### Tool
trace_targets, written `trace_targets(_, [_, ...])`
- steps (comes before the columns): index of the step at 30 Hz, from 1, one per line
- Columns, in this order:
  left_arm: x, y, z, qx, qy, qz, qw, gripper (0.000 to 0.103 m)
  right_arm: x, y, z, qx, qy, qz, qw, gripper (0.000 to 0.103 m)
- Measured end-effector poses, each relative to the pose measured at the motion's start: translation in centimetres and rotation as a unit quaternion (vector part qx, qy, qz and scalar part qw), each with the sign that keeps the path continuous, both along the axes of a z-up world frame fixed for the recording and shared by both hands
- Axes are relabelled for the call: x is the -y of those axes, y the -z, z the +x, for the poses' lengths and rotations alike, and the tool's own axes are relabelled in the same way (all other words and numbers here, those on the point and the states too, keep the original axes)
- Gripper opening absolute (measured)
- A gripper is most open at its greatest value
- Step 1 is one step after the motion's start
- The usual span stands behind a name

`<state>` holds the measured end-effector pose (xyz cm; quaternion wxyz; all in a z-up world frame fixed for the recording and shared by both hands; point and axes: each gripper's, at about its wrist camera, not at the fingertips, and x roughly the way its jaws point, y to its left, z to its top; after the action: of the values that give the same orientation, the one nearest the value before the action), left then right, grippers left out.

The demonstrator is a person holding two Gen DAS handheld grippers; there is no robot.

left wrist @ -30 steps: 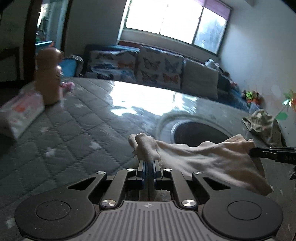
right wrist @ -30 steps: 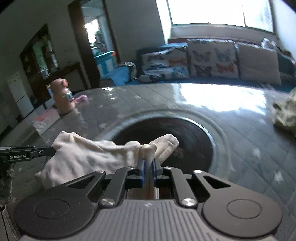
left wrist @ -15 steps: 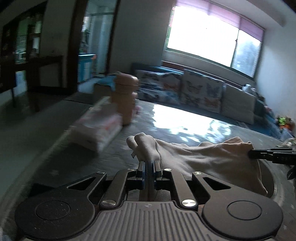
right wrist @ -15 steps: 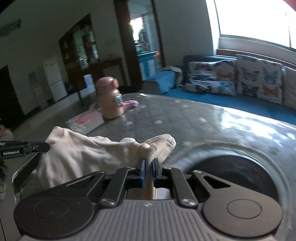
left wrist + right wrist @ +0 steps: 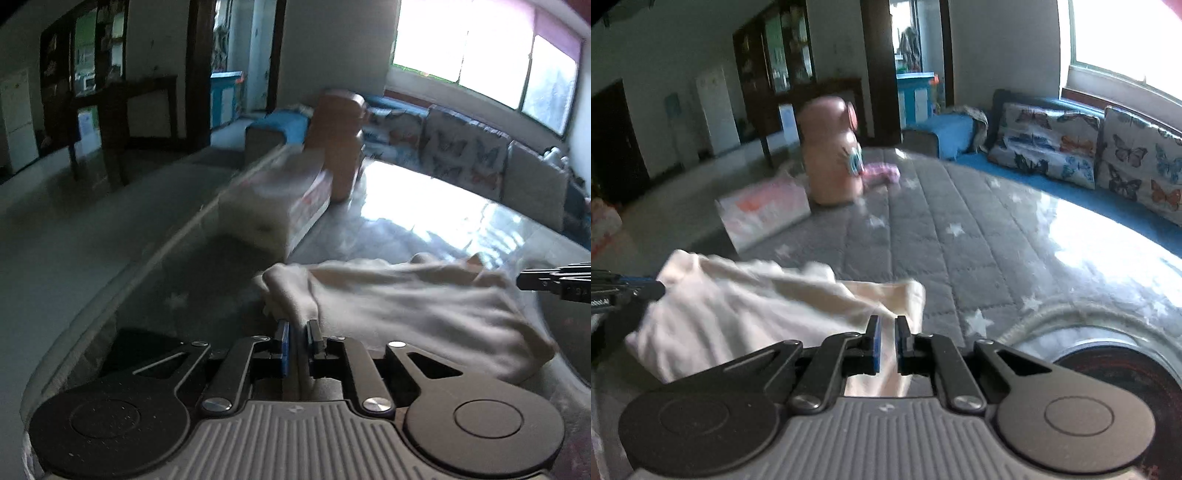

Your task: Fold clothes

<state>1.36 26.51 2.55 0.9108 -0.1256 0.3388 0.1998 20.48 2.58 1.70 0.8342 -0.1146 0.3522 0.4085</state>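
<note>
A cream garment [image 5: 406, 310] hangs stretched between my two grippers above the grey quilted table [image 5: 960, 236]. My left gripper [image 5: 297, 326] is shut on one bunched corner of it. My right gripper [image 5: 887, 323] is shut on the opposite corner of the garment [image 5: 738, 314]. The right gripper's tip shows at the right edge of the left wrist view [image 5: 554, 282]. The left gripper's tip shows at the left edge of the right wrist view [image 5: 624, 291]. The cloth sags between them.
A pink bottle [image 5: 831, 155] and a white tissue pack [image 5: 764, 212] stand near the table's left edge, close to the garment. A dark round inset [image 5: 1115, 369] lies at the right. A sofa with butterfly cushions [image 5: 1052, 147] lies beyond the table.
Both grippers have carried the garment leftward across the table, away from the round inset and toward the bottle and tissue pack. Both stay shut on their corners.
</note>
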Motion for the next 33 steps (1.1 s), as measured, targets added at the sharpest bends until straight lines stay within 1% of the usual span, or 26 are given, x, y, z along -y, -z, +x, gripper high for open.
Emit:
trace_targets(2, [-0.1,0.2,-0.1,-0.005,-0.003,0.003,1.0,0.014,0.3,0.2,0.0,0.002,0.006,-0.005,1.0,0.01])
trace_targets(3, [-0.1,0.1,-0.3,-0.004,-0.004,0.006,1.0,0.016,0.4,0.1,-0.3,0.004,0.003,-0.005,1.0,0.011])
trace_targets(4, [-0.1,0.0,-0.5,-0.003,-0.004,0.009,0.9999,0.025,0.5,-0.1,-0.6,0.003,-0.004,-0.003,1.0,0.011])
trace_targets(5, [0.0,-0.2,-0.6,-0.001,-0.005,0.014,0.9999,0.032,0.6,-0.2,-1.1,0.002,-0.013,-0.003,1.0,0.011])
trace_targets(6, [0.1,-0.4,-0.7,0.0,-0.007,0.02,0.9998,0.041,0.5,-0.4,-1.7,0.004,-0.023,-0.004,1.0,0.011])
trace_targets(7, [0.2,-0.7,-0.8,0.001,-0.008,0.024,0.9997,0.046,0.5,-0.6,-2.2,0.006,-0.032,-0.005,0.999,0.011])
trace_targets(9, [0.8,-0.9,-1.2,0.003,-0.002,0.026,0.9997,0.047,0.4,-0.8,-3.1,0.001,-0.052,-0.003,0.999,0.011])
trace_targets(12, [1.7,-0.8,-1.5,0.002,0.007,0.026,0.9996,0.053,0.2,-0.8,-4.6,-0.003,-0.079,-0.001,0.997,0.011])
trace_targets(15, [2.5,-0.2,-1.4,-0.009,0.015,0.033,0.9993,0.054,0.0,-0.3,-5.6,-0.004,-0.095,-0.009,0.995,0.011])
trace_targets(19, [3.0,1.0,-1.3,-0.032,0.016,0.047,0.9982,0.054,0.3,1.1,-5.2,-0.018,-0.081,-0.024,0.996,0.011])
trace_targets(21, [2.8,1.0,-1.5,-0.036,0.012,0.046,0.9982,0.054,0.6,1.3,-5.0,-0.022,-0.078,-0.025,0.996,0.01])
trace_targets(23, [2.6,1.0,-1.6,-0.04,0.008,0.044,0.9982,0.054,0.6,0.9,-5.1,-0.02,-0.079,-0.023,0.996,0.011])
trace_targets(26, [2.9,0.7,-1.6,-0.041,0.007,0.044,0.9982,0.059,0.0,0.2,-5.6,-0.013,-0.087,-0.011,0.996,0.012])
trace_targets(27, [3.0,0.7,-1.5,-0.041,0.008,0.043,0.9982,0.063,-0.2,0.2,-5.8,-0.014,-0.089,-0.008,0.996,0.016])
trace_targets(28, [3.1,0.7,-1.5,-0.041,0.007,0.042,0.9983,0.067,-0.6,0.3,-5.9,-0.015,-0.092,-0.008,0.996,0.023])
trace_targets(30, [3.4,0.8,-1.5,-0.041,0.007,0.038,0.9984,0.071,-1.3,0.6,-6.2,-0.015,-0.095,-0.014,0.995,0.029])
trace_targets(32, [3.7,0.8,-1.7,-0.04,0.006,0.034,0.9986,0.077,-1.7,1.1,-6.5,-0.015,-0.095,-0.02,0.995,0.032])
trace_targets(33, [3.9,0.9,-1.8,-0.039,0.006,0.031,0.9987,0.082,-1.8,1.1,-6.7,-0.015,-0.093,-0.021,0.995,0.038])
